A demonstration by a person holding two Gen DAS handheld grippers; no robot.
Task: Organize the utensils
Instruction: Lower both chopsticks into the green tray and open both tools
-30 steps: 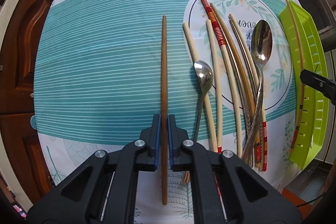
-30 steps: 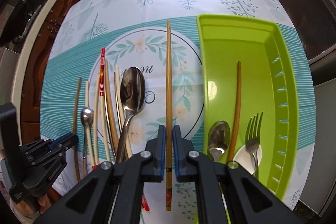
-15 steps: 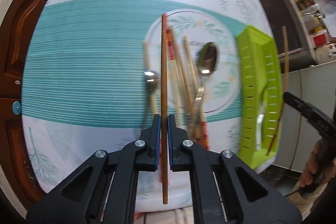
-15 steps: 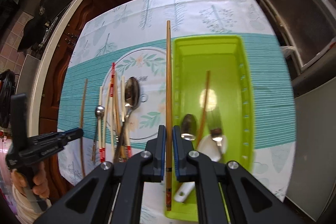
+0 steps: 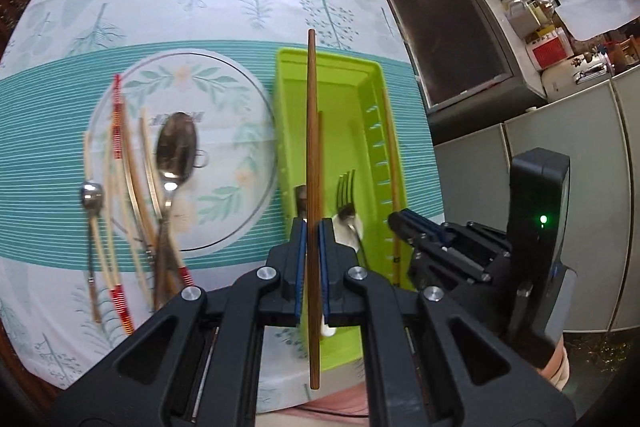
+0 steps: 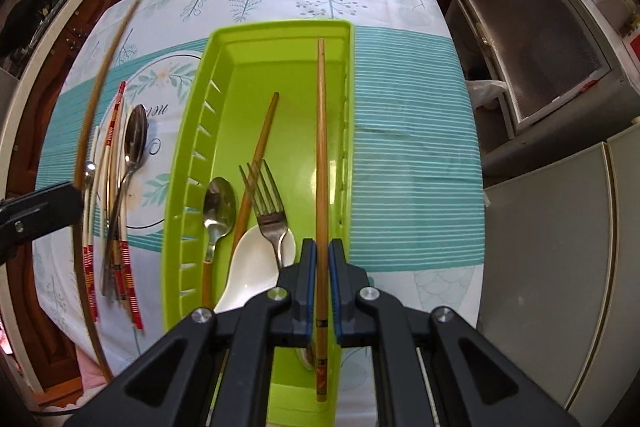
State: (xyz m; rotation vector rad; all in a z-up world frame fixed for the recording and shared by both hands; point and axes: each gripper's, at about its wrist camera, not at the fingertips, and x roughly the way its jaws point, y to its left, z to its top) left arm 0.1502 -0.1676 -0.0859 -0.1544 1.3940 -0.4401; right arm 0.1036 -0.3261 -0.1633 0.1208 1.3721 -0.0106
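My left gripper [image 5: 312,233] is shut on a dark brown chopstick [image 5: 312,147], held in the air over the left half of the lime green tray [image 5: 372,75]. My right gripper [image 6: 319,255] is shut on a lighter wooden chopstick [image 6: 321,147] with a patterned end, above the tray's [image 6: 280,27] right side. Inside the tray lie a brown chopstick [image 6: 258,163], a fork [image 6: 266,203], a metal spoon [image 6: 218,207] and a white ceramic spoon [image 6: 248,275]. The right gripper [image 5: 400,221] also shows at the right of the left wrist view.
Left of the tray, several chopsticks [image 5: 120,187] and two spoons [image 5: 176,151] lie on the round printed mat [image 5: 224,75]. A teal striped tablecloth [image 6: 412,155] covers the table. Grey cabinets [image 6: 560,267] stand to the right, dark wooden cabinets behind.
Both grippers have carried their chopsticks to the right and now hang over the green tray. The left one lifted its chopstick off the cloth and rose.
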